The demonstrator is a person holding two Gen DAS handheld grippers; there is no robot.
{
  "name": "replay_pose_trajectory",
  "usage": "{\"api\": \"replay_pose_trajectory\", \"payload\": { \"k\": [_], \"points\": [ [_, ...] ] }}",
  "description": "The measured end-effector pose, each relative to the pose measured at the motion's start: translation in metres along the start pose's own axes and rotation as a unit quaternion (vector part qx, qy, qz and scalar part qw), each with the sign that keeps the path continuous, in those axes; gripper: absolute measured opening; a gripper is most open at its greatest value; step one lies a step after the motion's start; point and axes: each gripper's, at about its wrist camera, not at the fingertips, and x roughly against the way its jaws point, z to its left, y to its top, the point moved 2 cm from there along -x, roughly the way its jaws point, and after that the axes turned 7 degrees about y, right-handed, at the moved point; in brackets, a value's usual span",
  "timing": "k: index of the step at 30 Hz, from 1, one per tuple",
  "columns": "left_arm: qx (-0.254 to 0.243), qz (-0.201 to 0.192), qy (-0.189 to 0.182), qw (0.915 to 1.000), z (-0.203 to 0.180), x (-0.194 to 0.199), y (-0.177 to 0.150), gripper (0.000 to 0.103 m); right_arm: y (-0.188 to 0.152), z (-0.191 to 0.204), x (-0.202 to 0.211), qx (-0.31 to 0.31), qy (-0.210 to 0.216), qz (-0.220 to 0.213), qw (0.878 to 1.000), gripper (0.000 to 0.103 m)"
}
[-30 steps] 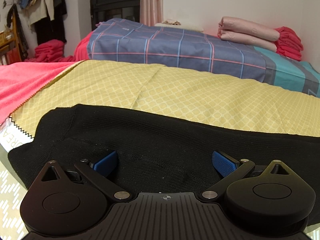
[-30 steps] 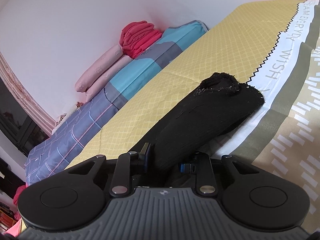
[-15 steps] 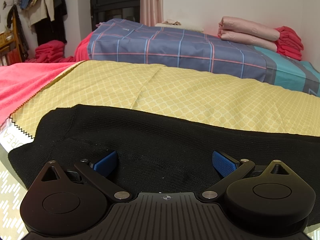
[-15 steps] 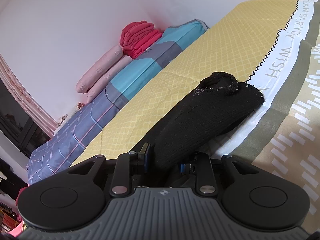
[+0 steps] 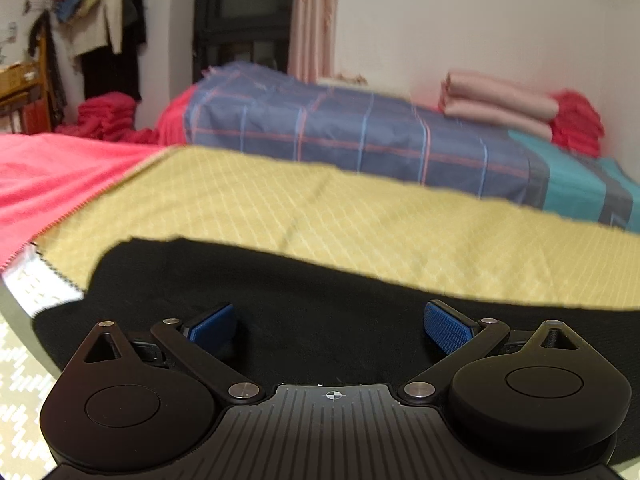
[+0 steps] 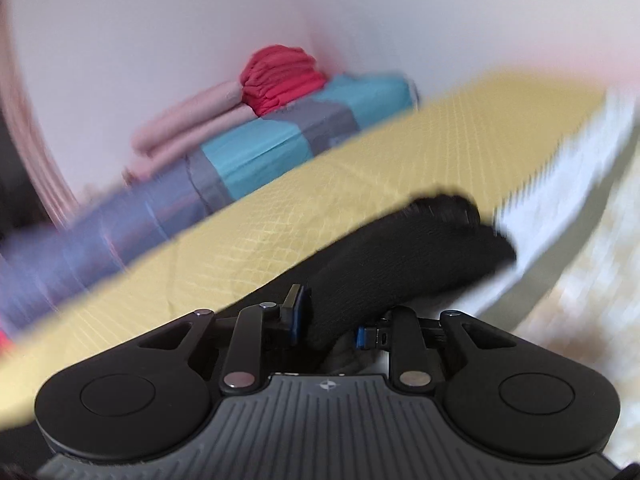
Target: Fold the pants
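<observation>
Black knit pants [image 5: 200, 276] lie across a yellow patterned bed sheet [image 5: 320, 208]. In the left wrist view my left gripper [image 5: 330, 322] rests over the pants near the waist end. It is open, with its blue pads [image 5: 212, 326] wide apart on the fabric. In the right wrist view my right gripper [image 6: 332, 322] grips a bunched pant leg [image 6: 400, 256], which runs forward and ends in a ragged cuff. Its jaws are closing, with the black fabric pressed between them. The right view is blurred by motion.
At the back lies a folded blue plaid quilt [image 5: 340, 132], with rolled pink blankets [image 5: 496, 100] and a red stack [image 5: 576, 124] on it. A pink blanket [image 5: 52, 176] lies on the left. The sheet's white band [image 6: 560, 184] runs along the bed's edge.
The right gripper has rolled and risen a little with the pant leg in it, so the bed looks more level. The left gripper stays open on the pants and has tipped slightly.
</observation>
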Motion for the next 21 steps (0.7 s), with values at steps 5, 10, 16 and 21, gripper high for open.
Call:
{"api": "replay_pose_trajectory", "payload": {
  "k": [5, 10, 16, 21],
  "points": [
    [0.030, -0.027, 0.015, 0.9991, 0.018, 0.008, 0.010, 0.103, -0.029, 0.125, 0.040, 0.325, -0.099, -0.120, 0.933, 0.027],
    [0.070, -0.013, 0.015, 0.9973, 0.036, 0.003, 0.018, 0.103, -0.131, 0.244, 0.059, 0.568, -0.022, -0.170, 0.805, 0.026],
    [0.083, -0.011, 0.013, 0.9964, 0.042, 0.004, 0.017, 0.103, -0.211, 0.289, 0.045, 0.702, 0.024, -0.119, 0.701, 0.020],
    [0.084, -0.012, 0.007, 0.9964, 0.038, 0.005, 0.016, 0.103, -0.195, 0.306, 0.063, 0.659, 0.070, -0.130, 0.737, 0.020]
  ]
}}
